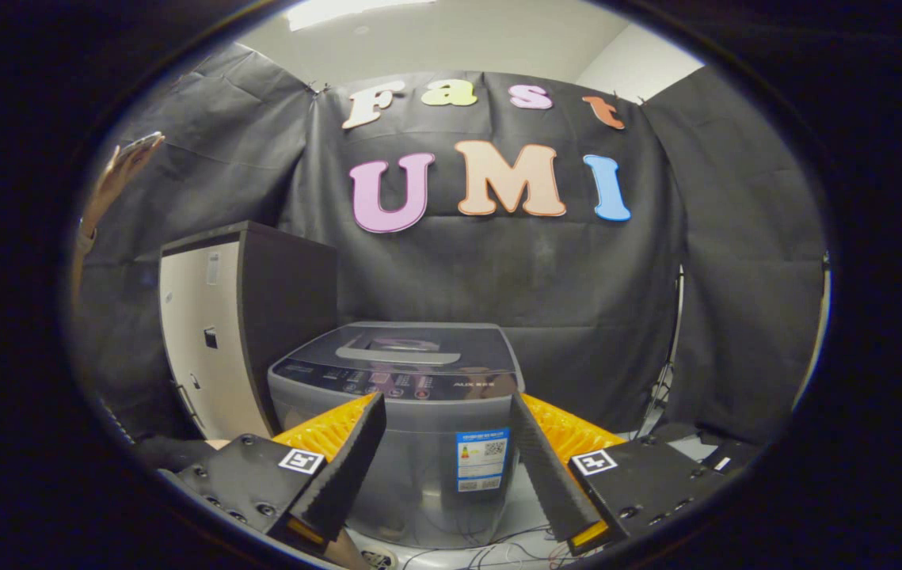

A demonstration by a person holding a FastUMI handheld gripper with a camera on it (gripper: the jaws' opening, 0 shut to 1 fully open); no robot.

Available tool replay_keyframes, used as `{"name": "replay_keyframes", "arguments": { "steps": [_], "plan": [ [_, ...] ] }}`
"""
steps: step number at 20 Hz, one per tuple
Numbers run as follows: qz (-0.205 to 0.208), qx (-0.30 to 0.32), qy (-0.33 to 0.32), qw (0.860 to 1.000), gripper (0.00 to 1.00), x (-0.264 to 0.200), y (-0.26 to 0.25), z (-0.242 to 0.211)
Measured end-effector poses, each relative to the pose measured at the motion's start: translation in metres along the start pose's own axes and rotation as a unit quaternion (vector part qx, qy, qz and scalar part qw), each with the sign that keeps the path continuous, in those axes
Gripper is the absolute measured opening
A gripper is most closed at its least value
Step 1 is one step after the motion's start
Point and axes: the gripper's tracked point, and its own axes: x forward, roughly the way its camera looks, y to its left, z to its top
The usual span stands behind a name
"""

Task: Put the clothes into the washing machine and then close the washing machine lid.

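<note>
A small grey top-loading washing machine [411, 396] stands on the floor just ahead of my fingers, its lid [411, 348] lying flat and shut. My gripper [447, 412] is open, with nothing between its fingers; the machine's front face with a blue label [482, 459] shows through the gap. The fingertips sit at about the height of the control panel [387, 380], a short way in front of it. I see no clothes.
A dark cabinet with a pale front [221, 340] stands left of the machine, close beside it. A person's raised hand [122, 170] shows far left. Cables [498, 546] lie on the floor below the machine. Black cloth walls close off the back and sides.
</note>
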Motion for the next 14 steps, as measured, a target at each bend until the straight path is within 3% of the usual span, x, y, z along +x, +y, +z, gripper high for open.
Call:
{"name": "replay_keyframes", "arguments": {
  "steps": [14],
  "plan": [
    [-0.001,0.001,0.0,1.0,0.98,0.0003,-0.0011,-0.0002]
  ]
}}
